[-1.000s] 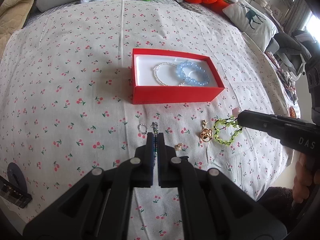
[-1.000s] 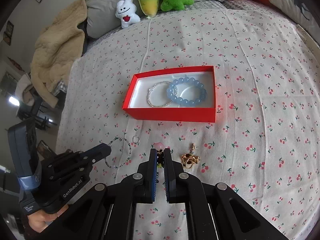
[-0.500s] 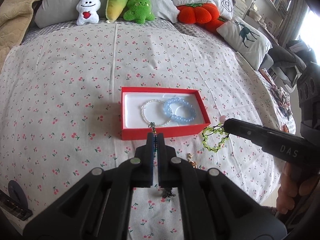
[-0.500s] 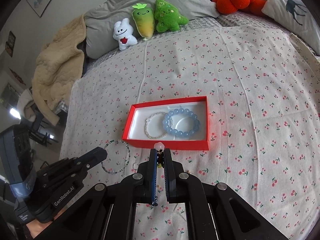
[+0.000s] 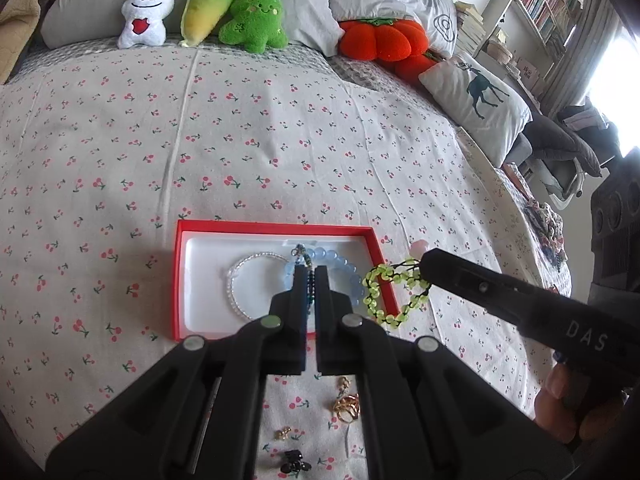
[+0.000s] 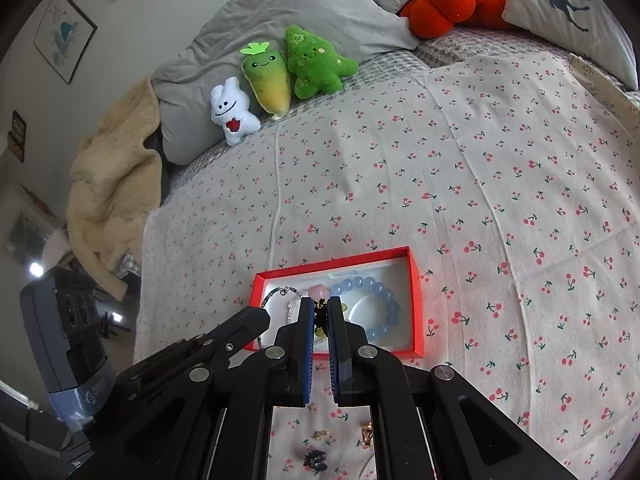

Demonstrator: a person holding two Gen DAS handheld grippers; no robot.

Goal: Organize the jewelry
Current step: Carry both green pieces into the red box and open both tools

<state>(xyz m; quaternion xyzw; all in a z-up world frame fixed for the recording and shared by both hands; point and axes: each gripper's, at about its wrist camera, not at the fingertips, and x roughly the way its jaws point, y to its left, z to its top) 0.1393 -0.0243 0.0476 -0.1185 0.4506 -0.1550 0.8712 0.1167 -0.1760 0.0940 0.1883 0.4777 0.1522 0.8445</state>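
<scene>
Your left gripper [image 5: 309, 276] hangs over the red box [image 5: 181, 280], its jaws pinched on a dark beaded strand [image 5: 306, 258] whose top end pokes up just above the fingertips, over the box's white interior. Your right gripper [image 6: 320, 312] also sits above the box, jaws pressed together on a green beaded bracelet [image 5: 394, 294]; in the left wrist view the bracelet dangles from the right gripper's tip at the box's right wall, part of its loop over the rim and part outside it, with a pink bead [image 6: 319, 290] showing just above the fingertips in the right wrist view. Inside the box lie a blue bead bracelet [image 6: 384, 300] and a clear bead bracelet [image 5: 238, 284], touching each other. Nearer to you on the cherry-print sheet [image 5: 240, 140], well outside the box, rest a gold ring [image 5: 346, 404], a small gold piece [image 5: 282, 434] and a black clip [image 5: 294, 462], apart from one another. Plush toys [image 5: 204, 12] line the pillows at the far end of the bed.
</scene>
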